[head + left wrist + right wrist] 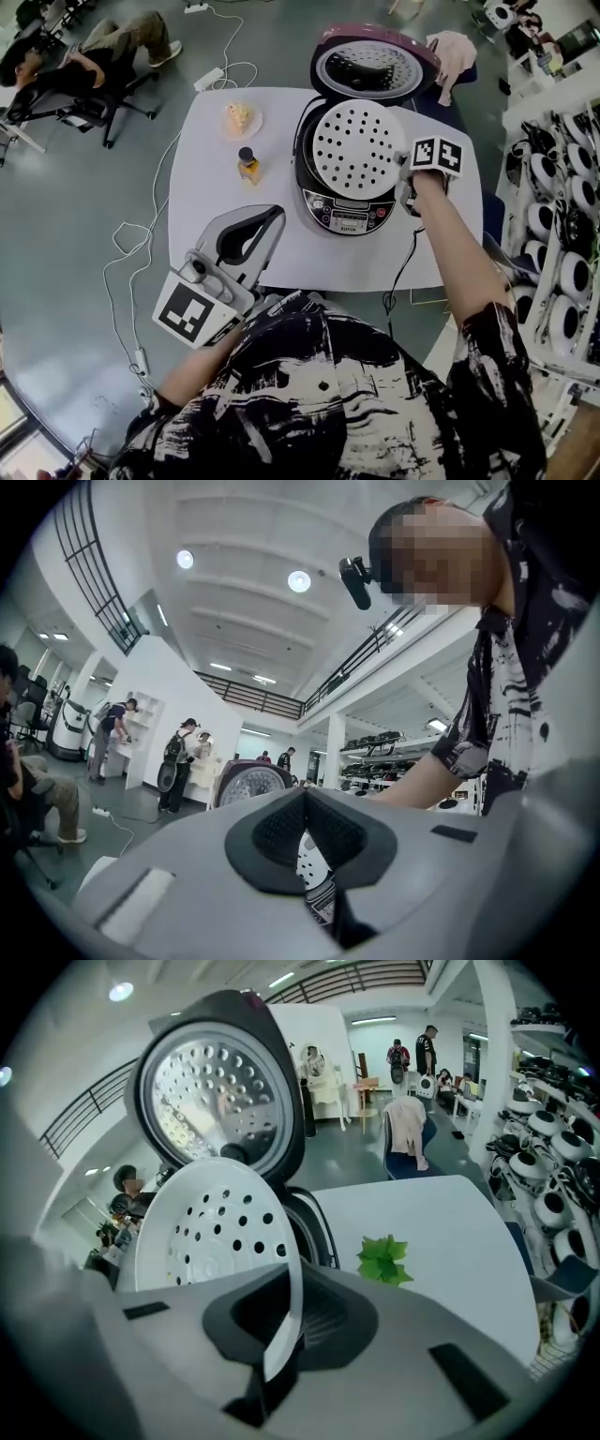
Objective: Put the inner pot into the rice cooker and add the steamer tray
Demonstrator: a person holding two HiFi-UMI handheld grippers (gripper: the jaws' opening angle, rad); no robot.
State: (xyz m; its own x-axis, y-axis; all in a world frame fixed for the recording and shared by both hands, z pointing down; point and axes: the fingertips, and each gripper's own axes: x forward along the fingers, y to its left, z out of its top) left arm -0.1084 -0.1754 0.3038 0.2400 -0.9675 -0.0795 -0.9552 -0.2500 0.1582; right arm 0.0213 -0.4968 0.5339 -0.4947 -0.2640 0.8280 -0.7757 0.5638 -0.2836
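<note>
— Obstacles round the rice cooker (345,208)? any text you can read?

— nah; bottle (248,165) and plate (243,119) sit left of it on the table (206,197), green sprig (382,1260) beside it, all clear of it; panel print's too small. Right gripper (406,169) pinches the steamer tray (356,148) by its rim, tilted over the cooker's open mouth; left gripper (277,216) is closed on nothing at the table's near edge.

Amber bottle (248,166) near plate (242,119) on table (206,216).
</note>
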